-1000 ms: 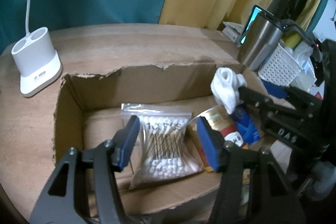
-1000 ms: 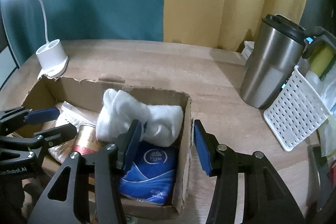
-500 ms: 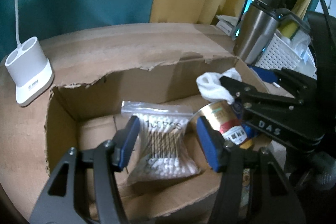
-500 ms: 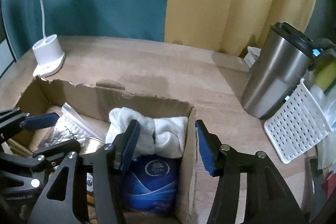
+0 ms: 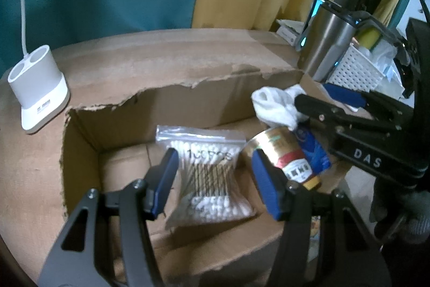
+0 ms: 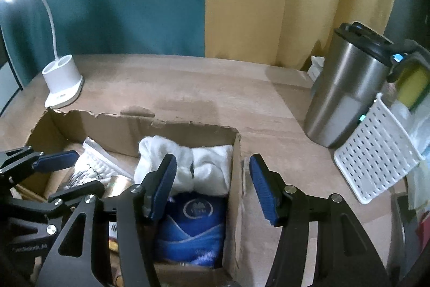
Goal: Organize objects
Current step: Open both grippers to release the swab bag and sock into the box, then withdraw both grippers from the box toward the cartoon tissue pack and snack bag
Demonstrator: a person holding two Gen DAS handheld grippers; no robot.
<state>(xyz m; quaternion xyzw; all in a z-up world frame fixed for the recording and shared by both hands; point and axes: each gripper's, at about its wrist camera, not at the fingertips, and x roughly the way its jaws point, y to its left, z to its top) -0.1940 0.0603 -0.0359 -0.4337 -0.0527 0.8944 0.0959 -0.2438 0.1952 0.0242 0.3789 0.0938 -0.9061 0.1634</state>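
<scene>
I have the left gripper (image 5: 213, 179) hanging over the torn cardboard box (image 5: 215, 88) on the wooden counter (image 6: 215, 88), its jaws moderately apart and empty; beneath them lies the clear bag of cotton swabs (image 5: 207, 174) on the box floor, untouched; just right of the bag a gold-topped can (image 5: 285, 155) leans on its side, with a blue packet (image 5: 311, 149) beside it.

My right gripper (image 6: 212, 187) sits at the right end of the box, jaws having just widened and gripping nothing; one blue pad is inside the box against the white rolled cloth (image 6: 204, 168), the other outside the cardboard wall, so the wall stands between them; whether the inner pad touches the cloth I cannot tell. The cloth rests on top of the blue packet in the right-hand corner.

Outside the box: a white lamp base (image 6: 63, 84) far left; a steel tumbler (image 6: 346, 93) and a white perforated basket (image 6: 376, 155) to the right, side by side.
</scene>
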